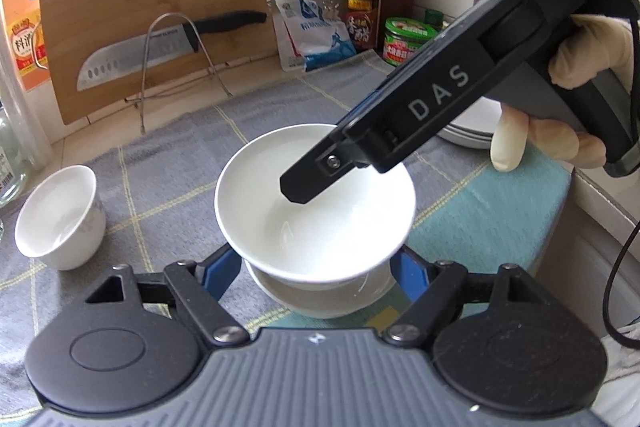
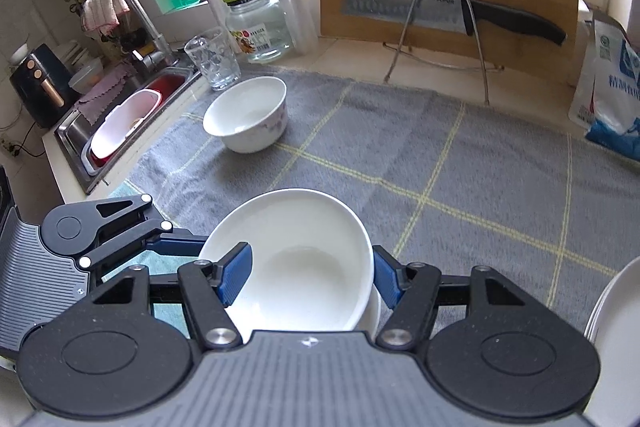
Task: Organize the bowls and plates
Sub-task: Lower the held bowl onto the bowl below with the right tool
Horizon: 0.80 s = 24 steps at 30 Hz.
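A white shallow bowl [image 1: 316,203] [image 2: 296,267] hangs tilted just above a second white bowl [image 1: 320,301], of which only a sliver [image 2: 375,311] shows in the right wrist view. My right gripper [image 2: 310,267] is shut on the upper bowl, its left pad [image 2: 236,275] inside and its right pad outside the rim. One finger [image 1: 304,183] of it shows inside the bowl in the left wrist view. My left gripper [image 1: 316,267] is shut on the lower bowl, with a blue pad on each side. A small patterned bowl [image 1: 60,219] [image 2: 248,115] stands apart on the grey cloth [image 2: 440,155].
Stacked white plates [image 1: 468,135] [image 2: 616,327] sit at the right. A cutting board [image 1: 152,15] with a knife [image 2: 440,11] on a wire rack stands at the back. Bottles, a salt bag [image 1: 312,31] and jars line the wall. A glass [image 2: 214,61] and a sink [image 2: 128,115] are on the left.
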Motion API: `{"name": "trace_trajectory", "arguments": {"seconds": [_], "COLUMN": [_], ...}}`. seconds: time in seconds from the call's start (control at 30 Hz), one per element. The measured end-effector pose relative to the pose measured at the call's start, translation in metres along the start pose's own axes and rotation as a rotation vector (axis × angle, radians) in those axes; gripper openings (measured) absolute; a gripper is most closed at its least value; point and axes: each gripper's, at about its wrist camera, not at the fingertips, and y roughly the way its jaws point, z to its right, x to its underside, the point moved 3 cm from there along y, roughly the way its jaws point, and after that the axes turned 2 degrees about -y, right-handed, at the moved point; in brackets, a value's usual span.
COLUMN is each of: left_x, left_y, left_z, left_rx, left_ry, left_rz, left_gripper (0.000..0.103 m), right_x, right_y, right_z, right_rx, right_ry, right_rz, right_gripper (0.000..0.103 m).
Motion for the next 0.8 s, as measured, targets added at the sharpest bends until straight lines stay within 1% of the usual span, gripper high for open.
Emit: {"name": "trace_trajectory", "arguments": {"seconds": [0.27, 0.8], "left_x": [0.0028, 0.0037], "left_y": [0.0059, 0.009], "left_z": [0.0033, 0.0038], "left_rx": [0.014, 0.013], "left_ry": [0.0, -0.007], "left_rz": [-0.026, -0.033], "left_gripper": [0.081, 0.081], "right_x": [0.0082, 0.0099], "right_y": [0.0047, 0.0102], "right_z": [0.0046, 0.0083], "right_rx": [0.004, 0.001], "right_ry": [0.024, 0.042], "right_rz": [-0.014, -0.018], "right_gripper": [0.07, 0.07]}}
